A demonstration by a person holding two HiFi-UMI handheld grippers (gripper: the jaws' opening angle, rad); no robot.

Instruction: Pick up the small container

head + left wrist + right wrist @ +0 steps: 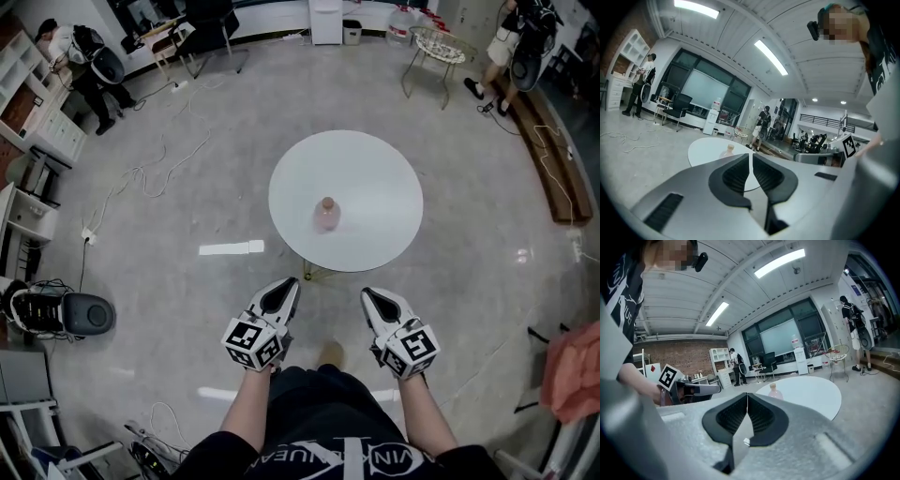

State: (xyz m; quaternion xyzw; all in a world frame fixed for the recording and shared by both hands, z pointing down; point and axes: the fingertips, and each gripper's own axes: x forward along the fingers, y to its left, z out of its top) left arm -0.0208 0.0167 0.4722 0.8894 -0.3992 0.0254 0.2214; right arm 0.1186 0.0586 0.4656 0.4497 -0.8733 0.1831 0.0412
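**Small container alone on the round surface, both grippers closed and empty**

- Small container [326,214]: pinkish body, tan cap, upright. It stands roughly mid-surface, a bit toward the near edge, on the round white surface [375,183]. Nothing else is on the surface.
- Contents: can't tell. The body reads pink in the head view, but it is too small to separate liquid from tinted wall.
- Left gripper [289,284]: fingers pressed together, nothing between them. It is held off the near edge of the surface, well apart from the container.
- Right gripper [367,293]: same, fingers together and empty, beside the left one and also short of the surface.
- Left gripper view: only the container's cap and shoulder show above the left finger [733,174]; its base is hidden.
- Right gripper view: the container's lower part is cut off by the gripper body.
- The base of the surface is mostly hidden under the top; one bit of leg shows at the near edge in the head view.
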